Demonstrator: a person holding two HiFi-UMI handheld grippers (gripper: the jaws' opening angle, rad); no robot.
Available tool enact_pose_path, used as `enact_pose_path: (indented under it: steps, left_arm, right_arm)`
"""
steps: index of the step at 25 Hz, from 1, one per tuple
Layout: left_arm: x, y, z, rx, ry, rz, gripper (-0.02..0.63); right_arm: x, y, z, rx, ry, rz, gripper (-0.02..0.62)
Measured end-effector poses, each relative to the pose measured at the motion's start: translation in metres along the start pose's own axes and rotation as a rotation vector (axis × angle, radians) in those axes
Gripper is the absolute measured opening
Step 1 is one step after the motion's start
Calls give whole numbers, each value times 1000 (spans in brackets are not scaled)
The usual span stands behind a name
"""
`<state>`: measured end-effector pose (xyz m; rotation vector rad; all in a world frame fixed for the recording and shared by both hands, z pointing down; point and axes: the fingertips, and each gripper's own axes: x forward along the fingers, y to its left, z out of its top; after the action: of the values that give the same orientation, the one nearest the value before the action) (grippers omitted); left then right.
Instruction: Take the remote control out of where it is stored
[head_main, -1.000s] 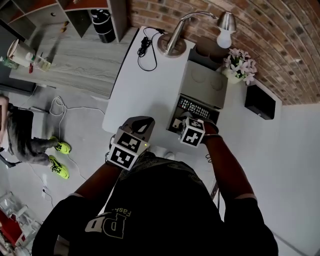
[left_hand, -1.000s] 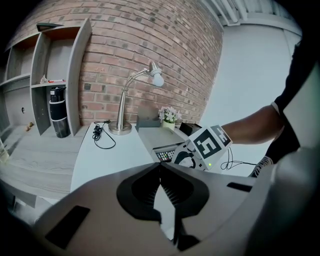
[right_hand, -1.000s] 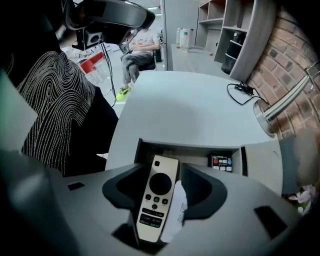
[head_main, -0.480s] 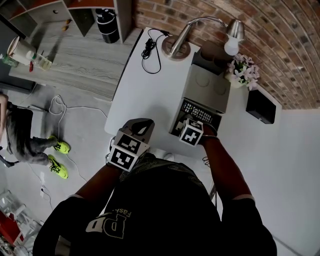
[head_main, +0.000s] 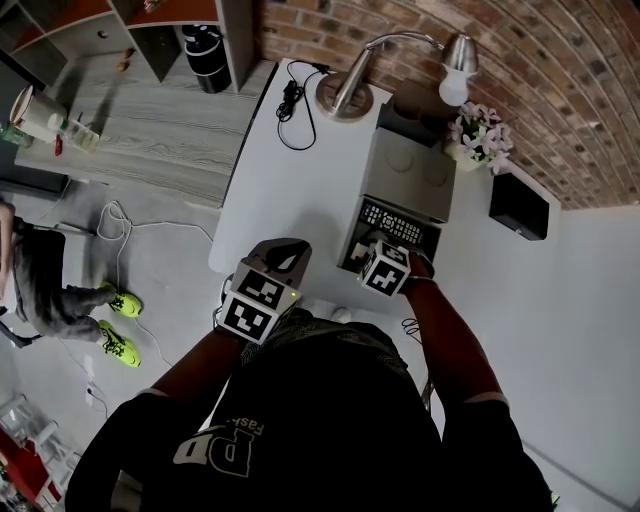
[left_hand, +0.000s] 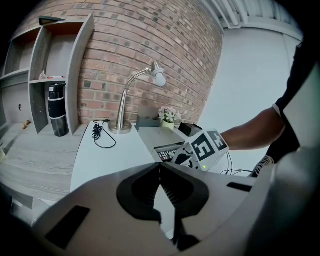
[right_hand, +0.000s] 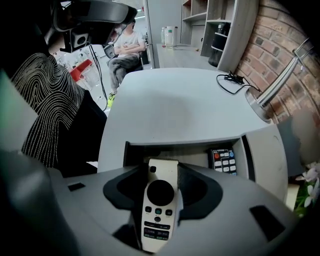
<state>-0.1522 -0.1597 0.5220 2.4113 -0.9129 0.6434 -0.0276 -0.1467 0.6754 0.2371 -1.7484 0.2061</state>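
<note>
Left claw (left_hand: 160, 168): pressed together, empty.
Right claw (right_hand: 161, 170): jaws just closing, pinching slim white remote (right_hand: 160, 202) with round black dial, above open drawer (right_hand: 200, 150).
Inside drawer: boxy grey walls, black keypad remote (right_hand: 223, 161).
Beyond: smooth white table (right_hand: 175, 102), steel lamp (right_hand: 278, 85).

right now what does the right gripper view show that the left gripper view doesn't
Only the right gripper view: the white remote between the jaws of the right gripper, which have just been closing on it, and a seated person beyond the white table. Only the left gripper view: the left gripper, jaws together and empty, the right gripper's marker cube from outside, and the lamp's bulb. Both: the white table, open drawer with the black remote, lamp base, black cable, brick wall.
</note>
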Motion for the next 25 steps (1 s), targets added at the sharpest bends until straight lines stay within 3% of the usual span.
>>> enact_pose_path:
  steps: [7,25]
  left_arm:
    - [1,-4,7,6,-17,27,8]
    - [18,-69,34,65,-64,36,8]
  right_arm:
    - [-31,-7,6,82,-138,-71,189]
    - [-133,-17,-12,298,-532,-288,184]
